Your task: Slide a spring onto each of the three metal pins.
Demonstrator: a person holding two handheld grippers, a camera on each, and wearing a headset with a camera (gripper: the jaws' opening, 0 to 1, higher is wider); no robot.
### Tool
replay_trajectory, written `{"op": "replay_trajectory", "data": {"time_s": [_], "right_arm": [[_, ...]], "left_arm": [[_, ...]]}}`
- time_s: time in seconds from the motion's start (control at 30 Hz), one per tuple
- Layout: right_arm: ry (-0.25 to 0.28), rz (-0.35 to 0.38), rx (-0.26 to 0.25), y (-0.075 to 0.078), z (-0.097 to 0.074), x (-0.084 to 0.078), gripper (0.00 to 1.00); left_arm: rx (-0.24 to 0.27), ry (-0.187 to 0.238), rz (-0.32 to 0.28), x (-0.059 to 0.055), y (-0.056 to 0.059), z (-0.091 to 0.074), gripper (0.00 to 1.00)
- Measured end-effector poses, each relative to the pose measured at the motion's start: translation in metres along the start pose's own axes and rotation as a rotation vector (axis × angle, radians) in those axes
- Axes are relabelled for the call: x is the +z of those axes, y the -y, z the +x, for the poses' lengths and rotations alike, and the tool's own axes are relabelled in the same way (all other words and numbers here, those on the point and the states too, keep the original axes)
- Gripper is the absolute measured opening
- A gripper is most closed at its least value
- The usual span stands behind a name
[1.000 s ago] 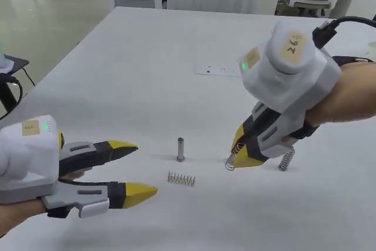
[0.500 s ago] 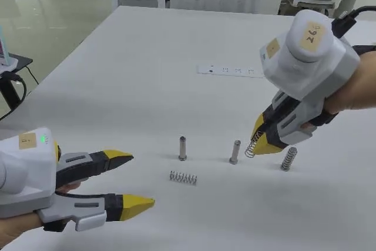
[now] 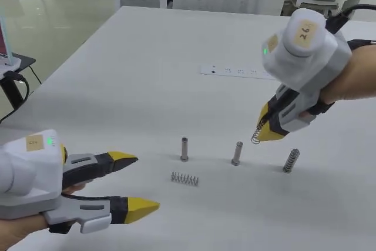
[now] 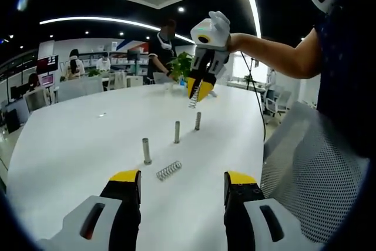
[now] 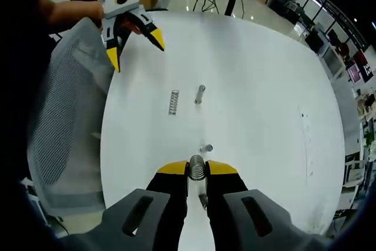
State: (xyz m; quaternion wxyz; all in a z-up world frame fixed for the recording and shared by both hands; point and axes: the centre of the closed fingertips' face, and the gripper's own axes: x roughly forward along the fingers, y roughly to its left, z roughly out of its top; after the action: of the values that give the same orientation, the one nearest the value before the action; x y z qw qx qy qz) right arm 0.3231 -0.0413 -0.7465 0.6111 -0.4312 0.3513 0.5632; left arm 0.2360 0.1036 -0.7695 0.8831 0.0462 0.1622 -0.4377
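Right gripper (image 3: 269, 129): jaws closed on held spring (image 3: 257, 134), tilted, raised just up-right of middle pin (image 3: 237, 153).
Handling, as judged: bring the coil upright, centre its open end over the pin tip, lower straight, then release.
Fitted spring (image 3: 290, 161): stands right of the middle pin, apparently sleeving the third pin.
Left pin (image 3: 184, 149): bare.
Loose spring (image 3: 184, 178): lying nearby.
Left gripper (image 3: 143, 181): jaws apart, empty.

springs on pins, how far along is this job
Done: the upright spring at the right, apparently on its pin. In hand: the right tool is shut on a second spring near the middle pin. Left: that pin and the left pin, with a loose spring lying nearby; the left tool is open.
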Motion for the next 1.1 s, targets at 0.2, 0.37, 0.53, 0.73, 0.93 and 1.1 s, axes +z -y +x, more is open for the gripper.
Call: {"op": "replay_trajectory", "data": {"time_s": [0.2,0.37,0.53,0.73,0.93,1.1], "right_arm": [[-0.019,-0.009,-0.012,0.010,0.011,0.004,0.09],[-0.027,-0.010,0.003,0.011,0.019,0.006,0.09],[-0.038,-0.005,0.014,0.016,0.028,0.004,0.09],[-0.054,0.005,0.027,0.019,0.035,0.002,0.09],[-0.067,0.007,0.037,0.019,0.040,-0.001,0.09],[-0.076,0.012,0.048,0.019,0.045,-0.002,0.09]], "left_arm": [[-0.004,-0.003,0.007,0.000,0.002,0.000,0.52],[-0.002,-0.003,0.007,0.000,0.001,-0.001,0.52],[0.001,-0.003,0.009,-0.001,0.000,-0.001,0.52],[-0.001,-0.009,0.011,-0.003,0.000,0.000,0.52],[0.006,-0.007,0.009,-0.003,-0.003,-0.001,0.52],[0.009,-0.010,0.007,-0.004,-0.003,-0.001,0.51]]}}
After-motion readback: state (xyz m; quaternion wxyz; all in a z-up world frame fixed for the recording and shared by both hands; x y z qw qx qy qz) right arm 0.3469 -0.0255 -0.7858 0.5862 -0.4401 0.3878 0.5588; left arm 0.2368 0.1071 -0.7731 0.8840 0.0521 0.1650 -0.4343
